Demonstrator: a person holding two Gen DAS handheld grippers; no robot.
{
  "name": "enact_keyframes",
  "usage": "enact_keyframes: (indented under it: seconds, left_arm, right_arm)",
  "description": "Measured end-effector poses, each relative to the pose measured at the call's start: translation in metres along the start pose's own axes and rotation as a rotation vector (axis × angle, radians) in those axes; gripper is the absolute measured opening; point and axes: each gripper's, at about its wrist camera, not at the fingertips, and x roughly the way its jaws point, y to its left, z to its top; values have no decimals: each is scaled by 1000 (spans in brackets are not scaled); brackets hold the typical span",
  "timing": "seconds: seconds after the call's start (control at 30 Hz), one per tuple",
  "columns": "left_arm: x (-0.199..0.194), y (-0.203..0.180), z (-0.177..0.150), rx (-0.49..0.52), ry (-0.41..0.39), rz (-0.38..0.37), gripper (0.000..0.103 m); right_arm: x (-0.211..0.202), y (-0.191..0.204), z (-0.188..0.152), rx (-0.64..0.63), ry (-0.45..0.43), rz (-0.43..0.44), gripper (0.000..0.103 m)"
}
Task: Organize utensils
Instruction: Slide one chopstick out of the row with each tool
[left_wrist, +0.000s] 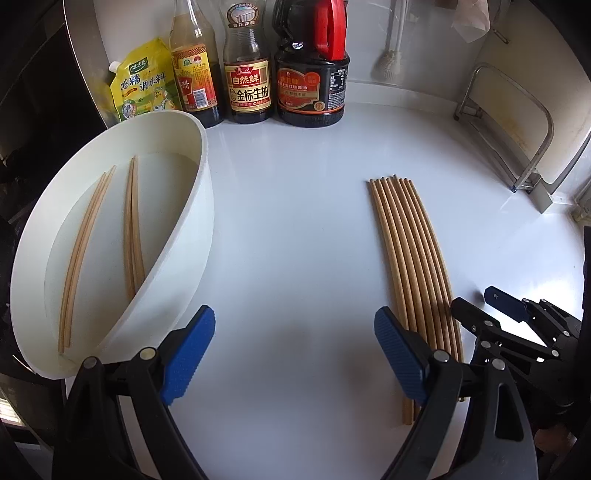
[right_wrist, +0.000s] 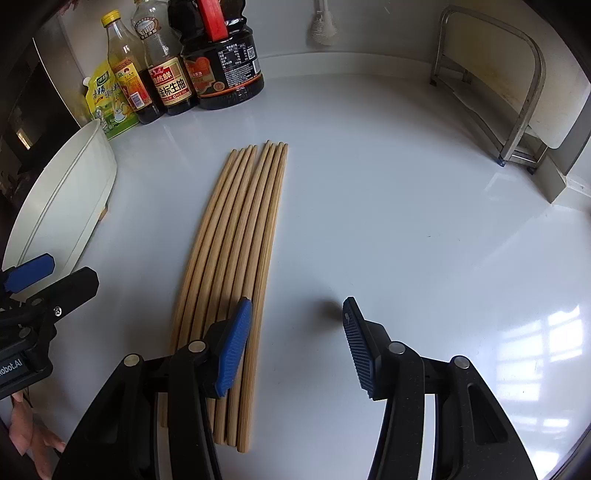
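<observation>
My left gripper (left_wrist: 295, 354) stands wide open over bare counter (left_wrist: 295, 229), nothing between its jaws. My right gripper (right_wrist: 295, 350) is open, empty. Chopsticks (right_wrist: 236, 258) lie side by side on the counter; four more lie in the white bin (left_wrist: 201, 206).

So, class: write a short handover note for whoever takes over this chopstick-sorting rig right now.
Left claw: open, empty, over bare counter between the white tray and the row of chopsticks.
Right claw: open, empty, its left pad over the near end of the row.
Done: two pairs of chopsticks lie in the tray.
Left: eight loose chopsticks remain on the counter; move them to the tray.
</observation>
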Motion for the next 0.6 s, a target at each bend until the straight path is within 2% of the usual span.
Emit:
enact_keyframes:
  seconds: [0.23, 0.6]
  left_arm:
    - [2, -4, 1, -6, 4, -18, 87]
    - [15, -19, 0, 11, 21, -50, 87]
  right_arm:
    - [0, 0, 2, -20, 2, -17, 49]
    - [-4, -20, 5, -4, -9, -43, 49]
